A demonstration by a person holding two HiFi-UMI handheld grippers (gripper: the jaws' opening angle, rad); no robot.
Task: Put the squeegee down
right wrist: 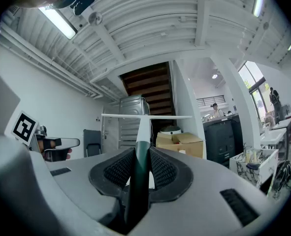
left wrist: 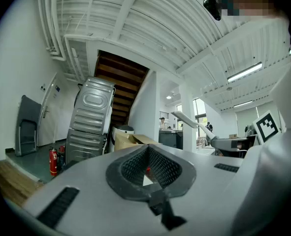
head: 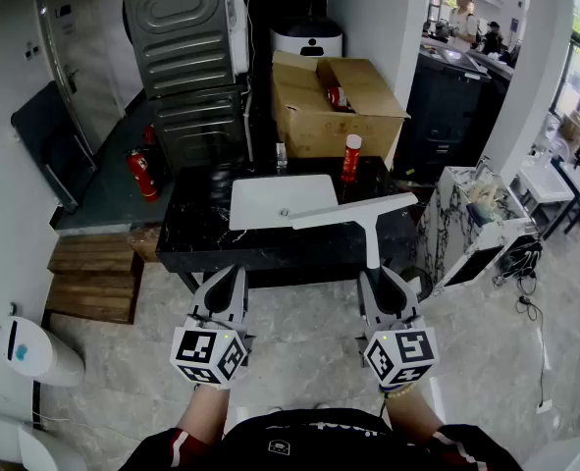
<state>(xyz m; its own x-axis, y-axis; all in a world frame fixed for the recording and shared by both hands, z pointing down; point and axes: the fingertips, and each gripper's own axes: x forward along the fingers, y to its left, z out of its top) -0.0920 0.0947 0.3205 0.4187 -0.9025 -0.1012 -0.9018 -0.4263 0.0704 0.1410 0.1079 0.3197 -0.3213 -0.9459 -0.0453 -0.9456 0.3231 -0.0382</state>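
Note:
A white squeegee (head: 353, 212) with a long blade and a dark-green handle hangs over the front right part of the black marble table (head: 196, 238). My right gripper (head: 380, 281) is shut on its handle, just in front of the table's edge. In the right gripper view the handle (right wrist: 141, 154) runs up between the pads to the level blade (right wrist: 145, 116). My left gripper (head: 233, 275) is held beside it to the left, jaws together with nothing in them. The left gripper view shows the pads (left wrist: 135, 167) meeting at their tips, and the squeegee (left wrist: 188, 120) off to the right.
A white sink basin (head: 270, 199) is set into the table. A red bottle (head: 350, 157) and a small bottle (head: 281, 154) stand at its back edge. Behind are an open cardboard box (head: 334, 101) and a grey metal appliance (head: 186, 57). A fire extinguisher (head: 140, 173) and wooden pallets (head: 93, 278) are left; a marbled cabinet (head: 471, 226) stands right.

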